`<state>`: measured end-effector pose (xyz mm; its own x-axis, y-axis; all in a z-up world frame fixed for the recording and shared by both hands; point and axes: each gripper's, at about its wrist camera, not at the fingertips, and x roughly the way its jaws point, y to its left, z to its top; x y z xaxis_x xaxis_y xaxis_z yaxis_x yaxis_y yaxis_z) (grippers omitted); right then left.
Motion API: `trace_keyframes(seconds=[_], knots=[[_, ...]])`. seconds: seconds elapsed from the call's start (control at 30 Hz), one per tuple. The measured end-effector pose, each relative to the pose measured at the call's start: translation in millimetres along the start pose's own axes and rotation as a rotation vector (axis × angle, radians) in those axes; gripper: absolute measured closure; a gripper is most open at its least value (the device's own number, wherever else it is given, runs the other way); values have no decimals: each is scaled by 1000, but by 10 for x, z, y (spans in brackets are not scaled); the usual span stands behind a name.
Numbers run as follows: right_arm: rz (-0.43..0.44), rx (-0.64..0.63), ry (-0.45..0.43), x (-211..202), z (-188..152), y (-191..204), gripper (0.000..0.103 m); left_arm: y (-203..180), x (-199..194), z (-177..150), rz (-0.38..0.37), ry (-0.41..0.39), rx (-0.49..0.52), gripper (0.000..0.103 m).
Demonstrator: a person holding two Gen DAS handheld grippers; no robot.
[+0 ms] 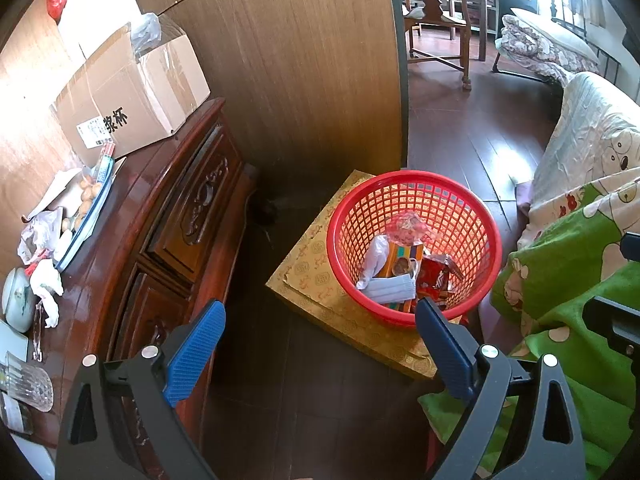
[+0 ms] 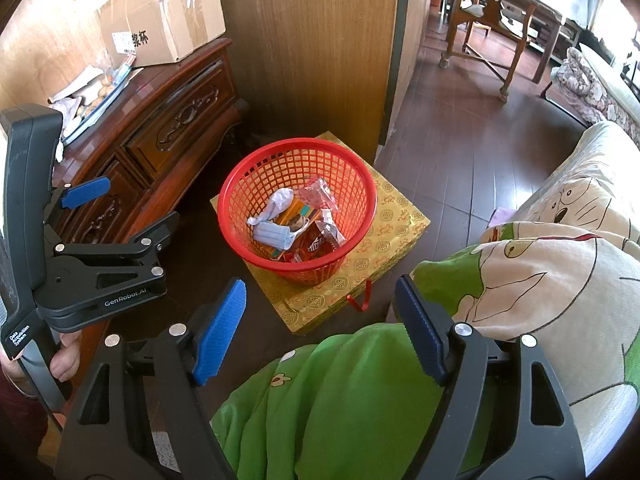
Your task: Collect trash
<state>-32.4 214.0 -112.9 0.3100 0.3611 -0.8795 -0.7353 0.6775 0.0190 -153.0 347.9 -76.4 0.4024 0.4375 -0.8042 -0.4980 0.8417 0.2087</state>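
We hold both grippers empty above the red basket [image 1: 414,246], which sits at the centre of both views on a gold box [image 1: 320,280] on the floor. Trash already lies in it: a face mask [image 1: 390,288], a white wad and red wrappers [image 1: 434,276]. The left gripper [image 1: 320,344] stands spread with nothing between its fingers, and so does the right gripper [image 2: 322,328], over green bedding [image 2: 340,400]. We judge ourselves between pickups. Crumpled tissues [image 1: 46,284] at the left edge of the left view, on the desk [image 1: 132,208], look like the next target; the left gripper must swing there and pinch them.
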Motion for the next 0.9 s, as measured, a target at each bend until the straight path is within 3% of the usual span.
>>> trace_keyframes(seconds=[0.9], knots=[[-1,-1,1,2,1,-4,28,-18,6,-17,-3,-2,2,9]])
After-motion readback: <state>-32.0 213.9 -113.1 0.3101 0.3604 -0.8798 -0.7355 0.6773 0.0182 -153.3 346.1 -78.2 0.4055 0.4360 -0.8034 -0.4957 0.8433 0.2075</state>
